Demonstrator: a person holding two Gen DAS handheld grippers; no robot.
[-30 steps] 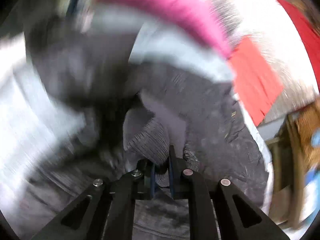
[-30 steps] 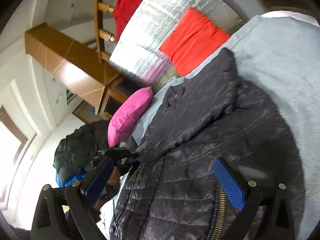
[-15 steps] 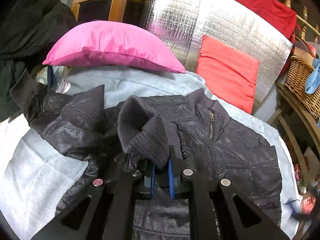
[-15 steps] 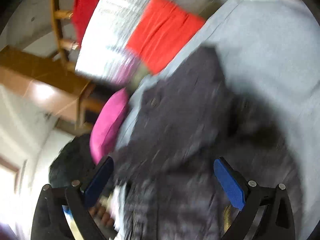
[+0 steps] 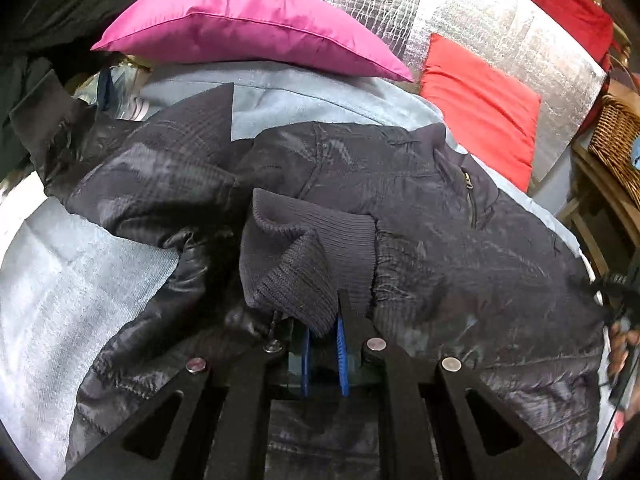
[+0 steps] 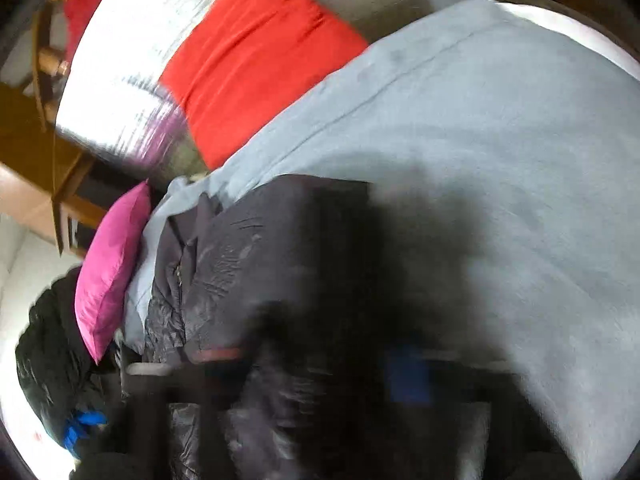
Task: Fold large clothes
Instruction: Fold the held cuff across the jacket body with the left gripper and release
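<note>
L gripper (image 5: 322, 350) was clamped on the knit cuff (image 5: 308, 256), sleeve drawn across the dark jacket (image 5: 440, 216) lying lengthwise on the grey blanket (image 6: 480, 140); R gripper (image 6: 332, 376), jaws just closing, sat blurred over its hem—grip unclear.

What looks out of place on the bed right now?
The dark quilted jacket lies crumpled, not flat, on the pale blue blanket: one sleeve is bunched across its front, its ribbed knit cuff pinched up.

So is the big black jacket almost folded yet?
Not yet. One sleeve of the jacket is drawn across its front, and the left gripper pinches the knit cuff. The right gripper's fingers have just been closing, too blurred to judge. The other sleeve and the body remain unfolded.
</note>
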